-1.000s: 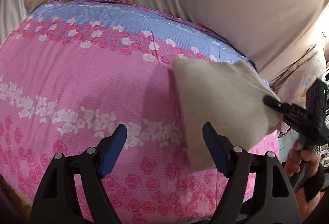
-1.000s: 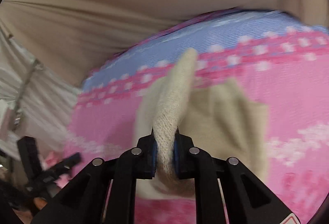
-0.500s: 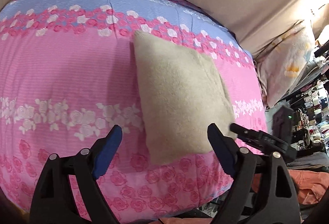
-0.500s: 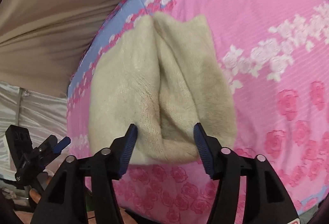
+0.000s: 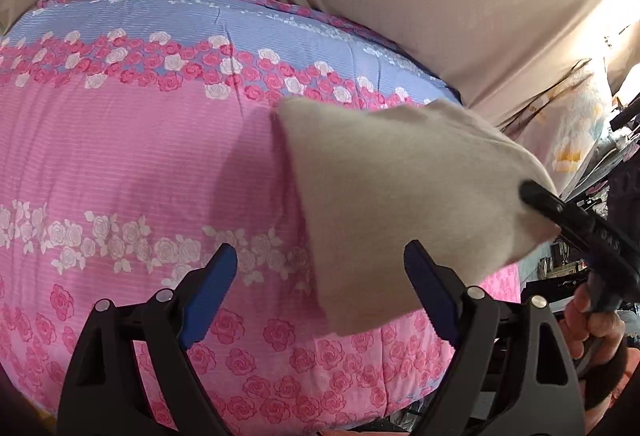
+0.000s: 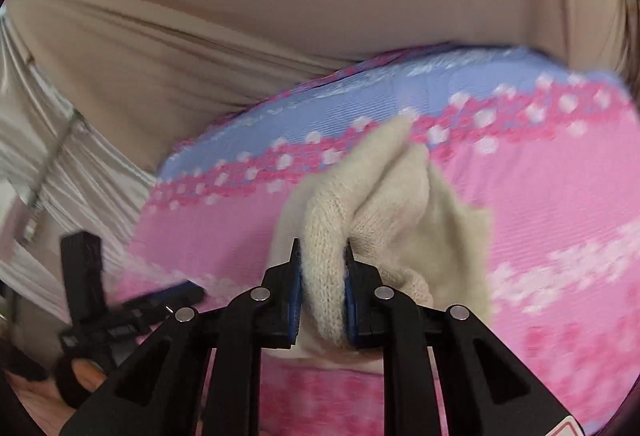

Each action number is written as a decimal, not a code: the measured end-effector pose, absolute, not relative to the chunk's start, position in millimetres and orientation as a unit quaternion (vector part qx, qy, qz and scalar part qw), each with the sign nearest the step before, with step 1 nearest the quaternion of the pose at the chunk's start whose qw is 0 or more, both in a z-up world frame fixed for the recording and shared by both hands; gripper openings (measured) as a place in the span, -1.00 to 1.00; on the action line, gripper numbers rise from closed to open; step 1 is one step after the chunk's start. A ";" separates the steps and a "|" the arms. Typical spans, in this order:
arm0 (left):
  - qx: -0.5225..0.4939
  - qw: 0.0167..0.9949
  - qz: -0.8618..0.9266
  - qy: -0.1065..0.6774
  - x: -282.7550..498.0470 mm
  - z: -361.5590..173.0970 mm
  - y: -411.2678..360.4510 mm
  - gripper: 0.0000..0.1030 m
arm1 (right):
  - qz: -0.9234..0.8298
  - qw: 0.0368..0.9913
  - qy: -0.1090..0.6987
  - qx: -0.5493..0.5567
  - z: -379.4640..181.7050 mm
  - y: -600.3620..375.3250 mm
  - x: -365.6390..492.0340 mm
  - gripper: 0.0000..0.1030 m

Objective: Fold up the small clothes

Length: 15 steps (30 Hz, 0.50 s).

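Note:
A cream knit garment [image 5: 400,196] hangs folded over the pink rose-patterned bedspread [image 5: 120,156]. Its right edge is lifted and its left part trails toward the bed. My right gripper [image 6: 322,248] is closing, its blue pads pressed on a bunched fold of the garment [image 6: 400,204]. In the left wrist view the right gripper [image 5: 536,192] bites the garment's right corner. My left gripper [image 5: 320,260] stands open and holds nothing. It hovers over the bed in front of the garment's lower edge. In the right wrist view the left gripper [image 6: 176,292] shows blurred at lower left.
Beige curtains [image 5: 400,16] hang behind the bed. A floral pillow [image 5: 572,132] leans at the bed's right end, with household clutter beyond it. A person's hand [image 5: 592,320] holds the right gripper's handle at lower right. The bed's blue band [image 6: 360,104] runs along its far edge.
Half a second ago the garment lay flat on the bed, with the right gripper open over it. Now the right gripper has shut on its edge and lifted it.

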<state>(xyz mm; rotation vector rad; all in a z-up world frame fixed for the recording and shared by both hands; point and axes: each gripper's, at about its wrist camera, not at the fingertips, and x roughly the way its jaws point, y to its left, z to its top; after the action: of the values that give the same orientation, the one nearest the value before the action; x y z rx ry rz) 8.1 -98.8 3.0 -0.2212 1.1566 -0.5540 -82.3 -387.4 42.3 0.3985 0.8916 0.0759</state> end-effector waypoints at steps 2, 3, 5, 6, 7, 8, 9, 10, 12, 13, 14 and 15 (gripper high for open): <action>-0.101 0.792 -0.259 0.544 7.1 -1.8 -101.8 0.63 | -0.017 0.870 0.462 0.173 13.0 -405.3 -93.8 -0.68; -0.100 0.788 -0.261 0.548 6.8 -5.9 -104.0 0.63 | -0.037 0.852 0.492 0.177 -17.8 -418.5 -98.3 -0.64; -0.093 0.780 -0.264 0.560 3.7 -16.0 -112.5 0.63 | -0.050 0.812 0.542 0.211 -86.8 -441.9 -104.3 -0.54; -0.089 0.774 -0.267 0.567 2.3 -20.6 -117.6 0.63 | -0.056 0.792 0.557 0.243 -119.9 -454.1 -110.5 -0.51; -0.082 0.769 -0.271 0.574 1.1 -23.8 -124.1 0.63 | -0.055 0.788 0.542 0.286 -127.6 -464.3 -119.5 -0.47; -0.074 0.767 -0.275 0.574 -0.2 -23.9 -128.6 0.63 | -0.056 0.792 0.518 0.318 -117.0 -470.7 -126.5 -0.47; -0.065 0.771 -0.280 0.568 -1.9 -21.0 -133.3 0.63 | -0.058 0.802 0.495 0.329 -101.8 -474.7 -131.9 -0.47; -0.062 0.774 -0.282 0.564 -3.3 -19.6 -136.3 0.63 | -0.063 0.816 0.474 0.325 -84.9 -476.7 -137.2 -0.47; -0.058 0.773 -0.286 0.563 -2.8 -20.3 -144.4 0.63 | -0.059 0.849 0.437 0.291 -46.5 -476.3 -140.5 -0.49; -0.060 0.769 -0.288 0.567 -1.7 -22.6 -148.3 0.63 | -0.056 0.856 0.432 0.279 -37.1 -475.3 -139.1 -0.49; -0.062 0.766 -0.289 0.571 0.1 -24.6 -150.9 0.63 | -0.051 0.859 0.433 0.268 -31.6 -476.1 -132.4 -0.49; -0.063 0.763 -0.289 0.574 1.3 -26.3 -154.6 0.63 | -0.042 0.857 0.441 0.264 -35.9 -475.8 -124.3 -0.49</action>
<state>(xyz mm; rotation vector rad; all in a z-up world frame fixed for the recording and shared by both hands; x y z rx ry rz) 1.3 -154.6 -26.3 -0.1375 1.2487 -0.6293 -124.2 -475.8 -35.9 0.5551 0.9262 -0.0875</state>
